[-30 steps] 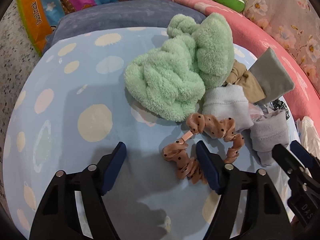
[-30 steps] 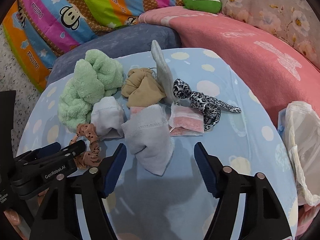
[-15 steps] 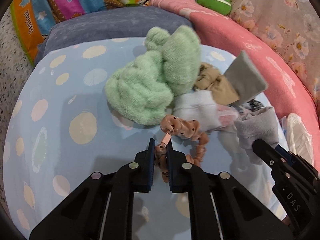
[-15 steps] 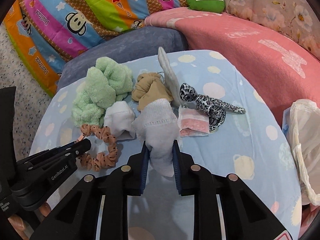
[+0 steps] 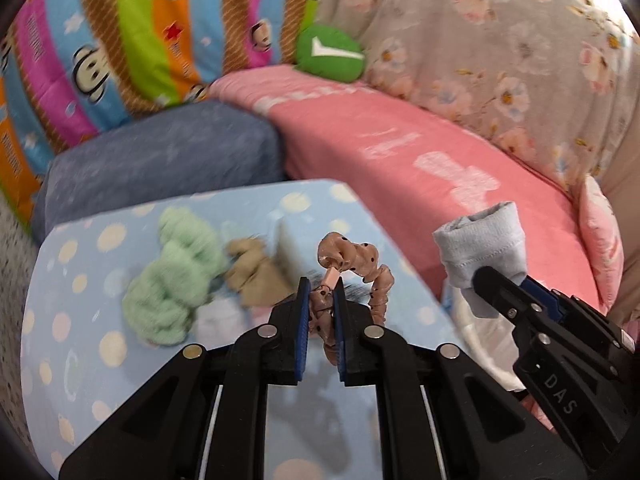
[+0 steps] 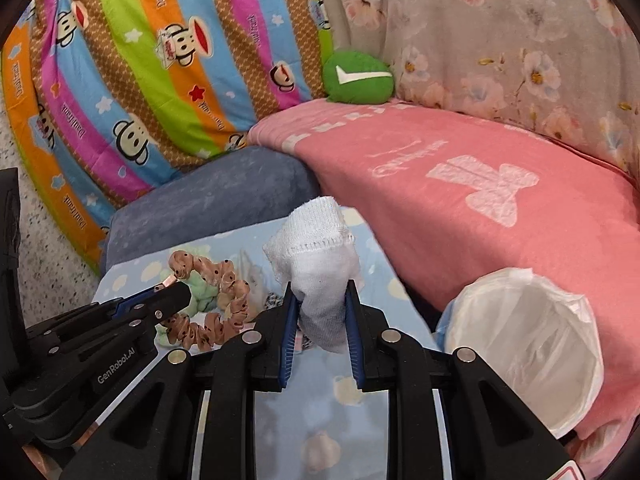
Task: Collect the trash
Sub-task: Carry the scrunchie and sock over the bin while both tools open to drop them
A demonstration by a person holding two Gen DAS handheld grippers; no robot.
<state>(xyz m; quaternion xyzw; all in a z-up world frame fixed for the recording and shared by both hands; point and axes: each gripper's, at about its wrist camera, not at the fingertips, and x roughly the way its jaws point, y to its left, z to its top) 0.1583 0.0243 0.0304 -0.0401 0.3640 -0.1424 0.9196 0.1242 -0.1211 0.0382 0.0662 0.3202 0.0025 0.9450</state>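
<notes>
The left gripper (image 5: 320,292) has its fingers (image 5: 303,312) clamped on a scrunchie (image 5: 356,264), brown with dark dots. One stretch of the scrunchie is pinched between the blue pads; the rest loops up and to the right past the fingertips, clear of the bench (image 5: 92,320). In the right wrist view the same scrunchie (image 6: 208,296) hangs from the tip of the left gripper (image 6: 176,290), off the blue dotted cloth.

The right gripper (image 6: 320,300) has its fingers (image 6: 290,320) closed on a white sock (image 6: 316,264). The lower part of the sock sits between the pads and its cuff stands up above the fingertips. From the left wrist view the sock (image 5: 480,240) pokes out beyond the right gripper (image 5: 486,280), over the pink blanket (image 5: 440,152).

Down on the bench lie a green towel (image 5: 172,280) and a tan cloth (image 5: 256,276), both blurred. A bin lined with a white bag (image 6: 524,344) stands at the right of the bench, beside the blanket.
</notes>
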